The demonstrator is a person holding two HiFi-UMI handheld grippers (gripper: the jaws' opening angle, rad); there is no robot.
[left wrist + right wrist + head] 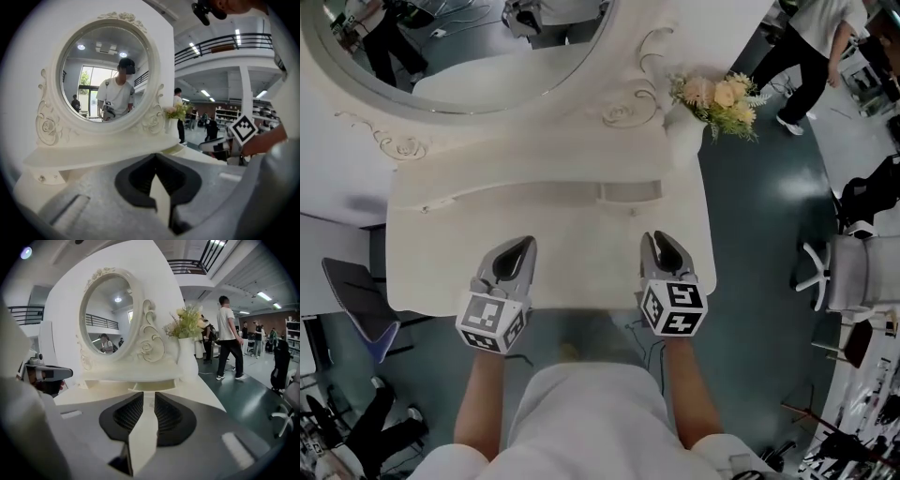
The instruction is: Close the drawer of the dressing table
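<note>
The right tool (662,237) has its jaws slightly apart with nothing between them; its own view shows a narrow strip of the bench through the gap. The left tool (527,242) has its jaw tips together and is also empty. Both tools hover over the near part of the dressing-table bench (572,246), level with each other and well apart.

The drawer (154,385) sits in the raised tier below the mirror (469,56), right of centre. It projects slightly toward the near side, so it appears not fully closed. Its long axis runs left to right, parallel to the bench's near edge.

The drawer front lies directly far of the right tool and a little to its left. The right tool is the nearer one. Closing probably requires a straight push toward the mirror. The flowers (724,99) stand further right, clear of that path.
</note>
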